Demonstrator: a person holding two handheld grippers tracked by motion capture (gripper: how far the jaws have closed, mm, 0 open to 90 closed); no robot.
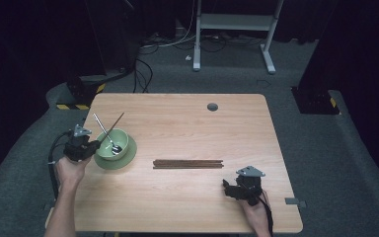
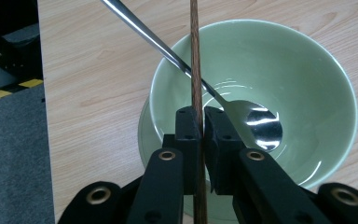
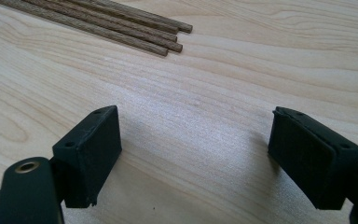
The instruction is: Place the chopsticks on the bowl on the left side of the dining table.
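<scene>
A pale green bowl (image 1: 109, 139) sits on a green saucer (image 1: 130, 154) at the table's left side. A metal spoon (image 2: 256, 122) leans in the bowl, handle pointing up and away. My left gripper (image 2: 202, 122) is shut on a brown wooden chopstick (image 2: 195, 56) that runs over the bowl's rim and crosses the spoon's handle. In the high view the left gripper (image 1: 94, 144) sits just left of the bowl. Several more chopsticks (image 1: 188, 163) lie side by side at the table's middle. My right gripper (image 3: 193, 154) stands open above bare wood, near the front right of the table (image 1: 227, 190).
The wooden table (image 1: 187, 118) has a round grey cable hole (image 1: 212, 106) near its far edge. Beyond it stand a white desk frame (image 1: 234, 22) and cables on grey carpet. A black-and-yellow striped base (image 1: 74, 105) sits off the far left corner.
</scene>
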